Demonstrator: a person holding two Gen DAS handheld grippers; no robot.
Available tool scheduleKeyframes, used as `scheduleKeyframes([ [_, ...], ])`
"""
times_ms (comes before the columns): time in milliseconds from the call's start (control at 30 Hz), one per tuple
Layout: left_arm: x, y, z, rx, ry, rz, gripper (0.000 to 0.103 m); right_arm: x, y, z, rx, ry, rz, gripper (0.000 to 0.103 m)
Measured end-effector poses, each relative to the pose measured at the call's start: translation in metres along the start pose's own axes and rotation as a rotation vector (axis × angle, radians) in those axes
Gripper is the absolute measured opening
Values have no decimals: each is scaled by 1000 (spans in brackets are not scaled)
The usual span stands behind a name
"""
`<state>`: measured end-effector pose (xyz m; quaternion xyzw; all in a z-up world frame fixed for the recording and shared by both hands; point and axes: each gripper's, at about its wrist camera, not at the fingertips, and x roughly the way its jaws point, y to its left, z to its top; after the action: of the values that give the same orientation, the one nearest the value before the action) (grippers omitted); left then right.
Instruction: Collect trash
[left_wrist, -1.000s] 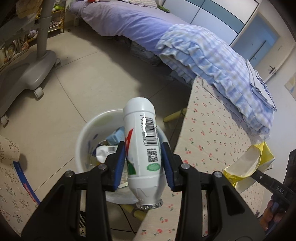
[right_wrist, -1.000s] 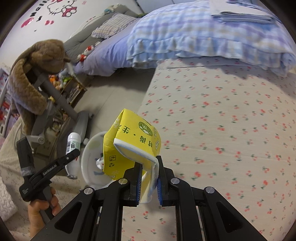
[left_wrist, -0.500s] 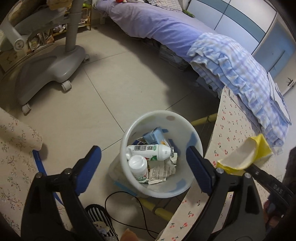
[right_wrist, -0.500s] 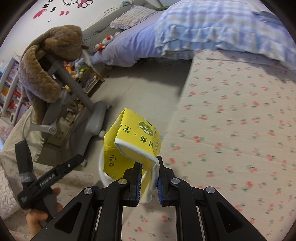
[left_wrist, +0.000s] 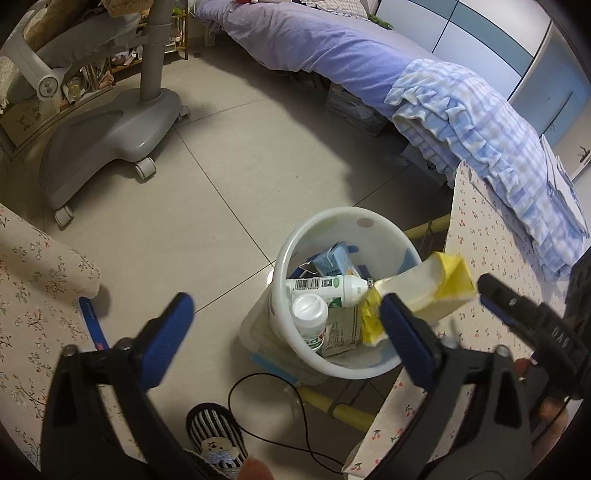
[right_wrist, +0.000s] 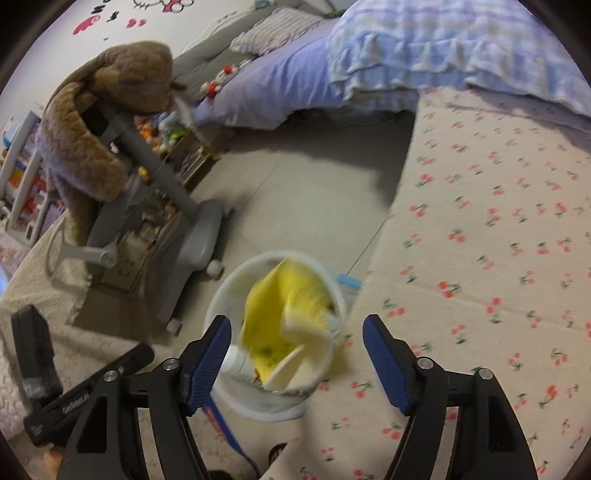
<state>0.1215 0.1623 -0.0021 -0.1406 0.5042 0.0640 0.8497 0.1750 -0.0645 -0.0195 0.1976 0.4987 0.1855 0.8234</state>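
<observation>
A white bin stands on the floor beside the table and holds several pieces of trash. A white bottle lies in it on its side. My left gripper hangs above the bin, its jaws opening wide with nothing between them. My right gripper is over the bin too, jaws opening. The yellow carton is loose below them, blurred, dropping into the bin. In the left wrist view the carton tips over the bin's right rim, next to the right gripper's finger.
A cherry-print table borders the bin on the right. A grey wheeled chair base stands on the tiled floor at the left, and a plush bear sits on the chair. A striped slipper and a black cable lie near the bin. The bed is behind.
The left gripper opened and let go of the white bottle, which now lies in the bin. The right gripper moved over the bin and opened, and the yellow carton left its pads.
</observation>
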Motion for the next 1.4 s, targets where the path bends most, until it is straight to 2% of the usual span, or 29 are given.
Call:
scheduleKeyframes([
  [233,-6,-15,-12,22,7,-23,102,-41,-11,1,22,-45,-56,76],
  [400,-21,-42,-25,74,-11,-55,102,-88,-15,-10,-10,-67,-148,80],
  [567,-40,-75,-45,168,-44,-72,102,-142,-27,-35,-46,-117,-220,83],
  [767,-56,-93,-71,206,-66,-82,102,-183,-48,-74,-68,-150,-321,85],
  [967,-69,-102,-95,214,-116,-61,102,-201,-61,-111,-62,-180,-382,85],
  [1100,-74,-103,-109,207,-133,-52,102,-209,-53,-131,-123,-233,-447,85],
  [1400,-81,-109,-118,246,-180,-41,102,-198,-43,-139,-190,-223,-473,85],
])
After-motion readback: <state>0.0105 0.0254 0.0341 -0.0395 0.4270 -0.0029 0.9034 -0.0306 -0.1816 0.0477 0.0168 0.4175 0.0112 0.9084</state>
